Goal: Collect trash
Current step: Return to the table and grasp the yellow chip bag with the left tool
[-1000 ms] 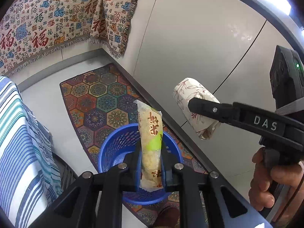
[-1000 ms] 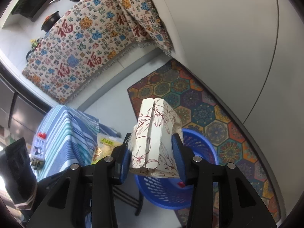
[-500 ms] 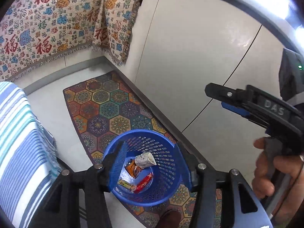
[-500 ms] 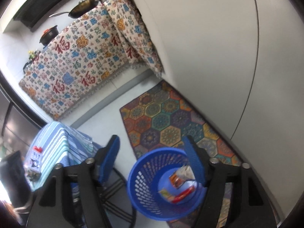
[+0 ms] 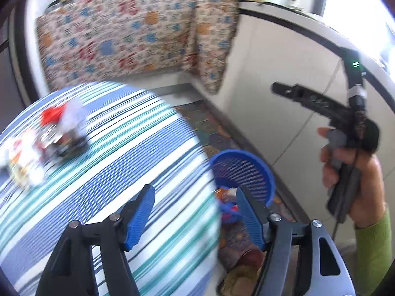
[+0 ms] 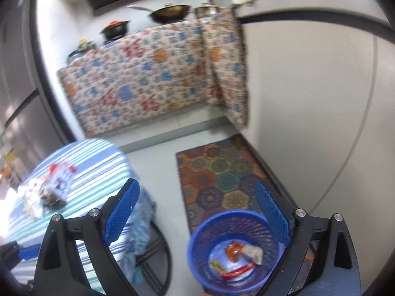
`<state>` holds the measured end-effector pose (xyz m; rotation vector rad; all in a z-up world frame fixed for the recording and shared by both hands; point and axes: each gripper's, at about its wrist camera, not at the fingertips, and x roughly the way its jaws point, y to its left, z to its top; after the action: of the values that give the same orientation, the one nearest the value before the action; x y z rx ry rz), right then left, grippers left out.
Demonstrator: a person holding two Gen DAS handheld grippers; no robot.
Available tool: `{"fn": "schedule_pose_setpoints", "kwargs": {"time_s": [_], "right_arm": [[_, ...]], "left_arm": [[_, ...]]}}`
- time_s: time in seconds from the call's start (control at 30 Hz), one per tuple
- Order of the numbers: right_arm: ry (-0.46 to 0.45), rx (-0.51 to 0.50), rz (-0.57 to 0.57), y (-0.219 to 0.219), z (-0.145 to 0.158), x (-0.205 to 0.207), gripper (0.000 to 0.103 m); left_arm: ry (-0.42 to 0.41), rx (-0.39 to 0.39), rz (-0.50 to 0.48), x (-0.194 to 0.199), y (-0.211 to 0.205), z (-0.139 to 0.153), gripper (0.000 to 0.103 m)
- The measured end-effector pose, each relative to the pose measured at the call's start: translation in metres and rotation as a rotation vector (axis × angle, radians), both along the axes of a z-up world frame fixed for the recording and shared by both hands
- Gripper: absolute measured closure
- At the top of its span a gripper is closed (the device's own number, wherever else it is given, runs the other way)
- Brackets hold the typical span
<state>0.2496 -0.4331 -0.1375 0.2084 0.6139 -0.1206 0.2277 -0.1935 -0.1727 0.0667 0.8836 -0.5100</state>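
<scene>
Two sets of tongs are in view, and both are spreading with nothing between their blue pads. The left tongs (image 5: 195,212) hang over the edge of a round worktop (image 5: 148,153) covered in a blue, teal and white striped cloth, with one pad above the cloth and the other above the floor side. The right tongs (image 6: 197,212) point down toward the floor, their pads standing wide either side of the view onto a blue mesh basket (image 6: 197,251). That basket stands on the floor at the near end of a rug (image 6: 222,172) patterned in coloured hexagons, beside a pale cabinet front. Several pieces of trash (image 6: 237,259) lie in its bottom: a crumpled white wrapper, an orange packet, a red stick-shaped wrapper and a small yellowish one. More trash (image 5: 44,145) sits in a loose cluster on the far left part of the worktop, blurred in the left view; a red-and-white packet and some pale wrappers can be made out. In the left view a hand (image 5: 350,177) with a green sleeve grips the handle of the right tool, raised above the basket. A patterned cloth (image 6: 138,83) drapes the back counter, with a wok (image 6: 170,12) and a dark pot on top.
</scene>
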Motion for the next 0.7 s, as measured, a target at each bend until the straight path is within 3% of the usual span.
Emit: {"fn": "schedule_pose_setpoints", "kwargs": {"time_s": [0.13,0.3,0.5,0.7], "right_arm": [[0.022,-0.050,0.186,0.078,-0.007,0.004,0.006],[0.128,-0.077,0.408,0.170,-0.037,0.013,0.006],[0.277,-0.131,0.473,0.230,-0.078,0.030,0.006],[0.310,-0.148,0.465,0.254,-0.093,0.049,0.006]], "left_arm": [[0.010,0.072,0.171,0.005,0.066,-0.022,0.033],[-0.008,0.127,0.319,0.016,0.132,-0.040,0.033],[0.050,0.153,0.383,0.033,0.185,-0.055,0.033],[0.028,0.165,0.412,0.051,0.208,-0.062,0.000]]}}
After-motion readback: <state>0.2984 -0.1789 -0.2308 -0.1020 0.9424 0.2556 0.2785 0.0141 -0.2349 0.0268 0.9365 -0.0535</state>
